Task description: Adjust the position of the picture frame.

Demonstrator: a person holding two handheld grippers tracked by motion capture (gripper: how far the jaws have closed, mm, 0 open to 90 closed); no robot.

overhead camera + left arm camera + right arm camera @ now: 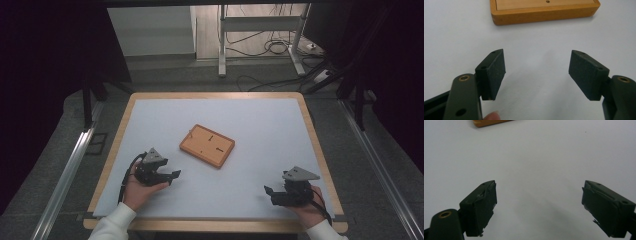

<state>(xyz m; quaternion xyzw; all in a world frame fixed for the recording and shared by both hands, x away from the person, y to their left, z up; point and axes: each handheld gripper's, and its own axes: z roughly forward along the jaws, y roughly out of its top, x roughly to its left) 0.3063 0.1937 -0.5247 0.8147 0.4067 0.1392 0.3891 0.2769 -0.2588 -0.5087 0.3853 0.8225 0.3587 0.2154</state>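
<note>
A flat rectangular wooden board (207,145) with two short dark slots lies turned at an angle near the middle of the white table mat (250,120). My left gripper (175,175) rests low at the front left, pointing right toward the board, jaws open and empty. In the left gripper view the board's near edge (544,12) lies just ahead of the spread pads (496,72). My right gripper (267,192) sits at the front right, pointing left, open with nothing between its pads (482,205). A corner of the board (489,122) shows at the top of the right gripper view.
The mat covers a table with a wooden rim (115,145). Beyond the far edge stand a metal frame's legs (222,45) and loose cables (270,47) on the floor. Metal rails (70,170) run along both sides of the table.
</note>
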